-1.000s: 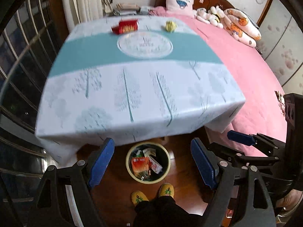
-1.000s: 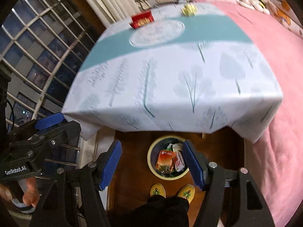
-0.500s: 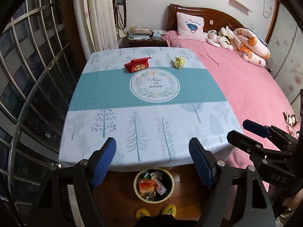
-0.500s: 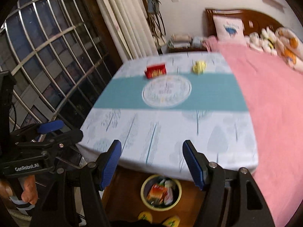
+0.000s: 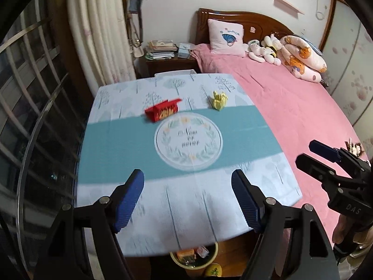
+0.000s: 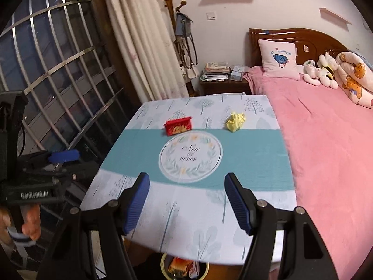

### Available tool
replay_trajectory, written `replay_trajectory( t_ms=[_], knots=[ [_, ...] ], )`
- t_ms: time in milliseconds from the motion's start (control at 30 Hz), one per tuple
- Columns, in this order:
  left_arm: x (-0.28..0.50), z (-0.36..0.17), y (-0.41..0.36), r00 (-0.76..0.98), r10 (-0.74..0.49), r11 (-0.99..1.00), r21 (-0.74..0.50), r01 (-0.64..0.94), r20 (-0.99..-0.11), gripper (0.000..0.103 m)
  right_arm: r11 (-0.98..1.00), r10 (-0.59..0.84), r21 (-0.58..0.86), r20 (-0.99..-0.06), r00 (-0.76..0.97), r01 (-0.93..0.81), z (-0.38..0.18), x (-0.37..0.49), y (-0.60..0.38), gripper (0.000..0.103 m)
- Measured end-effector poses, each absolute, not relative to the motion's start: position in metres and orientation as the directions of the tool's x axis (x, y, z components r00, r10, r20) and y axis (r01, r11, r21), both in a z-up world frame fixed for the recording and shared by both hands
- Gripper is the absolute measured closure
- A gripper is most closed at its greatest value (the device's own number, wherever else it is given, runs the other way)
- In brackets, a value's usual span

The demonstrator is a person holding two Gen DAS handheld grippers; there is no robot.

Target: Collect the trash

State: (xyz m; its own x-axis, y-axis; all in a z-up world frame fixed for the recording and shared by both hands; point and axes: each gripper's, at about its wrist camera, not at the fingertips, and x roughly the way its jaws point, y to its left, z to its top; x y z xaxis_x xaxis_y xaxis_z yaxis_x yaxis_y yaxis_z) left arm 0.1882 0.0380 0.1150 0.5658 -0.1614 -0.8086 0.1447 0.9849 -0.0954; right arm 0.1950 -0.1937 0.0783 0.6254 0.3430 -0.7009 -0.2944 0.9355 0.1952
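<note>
Both tongs, left point(image 5: 187, 197) and right point(image 6: 186, 200), gape wide, empty, above the worktop point(image 5: 144, 200). Red packet point(image 5: 162, 113) and yellow wad point(image 5: 218, 100) lie apart.

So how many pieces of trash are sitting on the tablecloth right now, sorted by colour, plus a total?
Red: 1, the red snack box
Yellow: 1, the crumpled yellow paper ball
Total: 2, both on the tree-print tablecloth
</note>
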Motion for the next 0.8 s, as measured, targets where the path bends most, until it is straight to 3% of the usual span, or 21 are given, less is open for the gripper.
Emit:
replay_trajectory(
  t_ms=[400,800],
  knots=[
    [0.398,0.071,0.068,0.355,-0.29,0.915,-0.149,0.375,-0.889,0.027,0.969,0.219,0.246,-0.782,0.583,-0.033,0.046,0.338,-0.178,0.036],
    [0.539,-0.054,0.061,0.097,-0.268,0.854,-0.19,0.485,-0.959,0.027,0.926,0.198,0.33,-0.838,0.508,0.183,-0.019,0.447,-0.195,0.036]
  ],
)
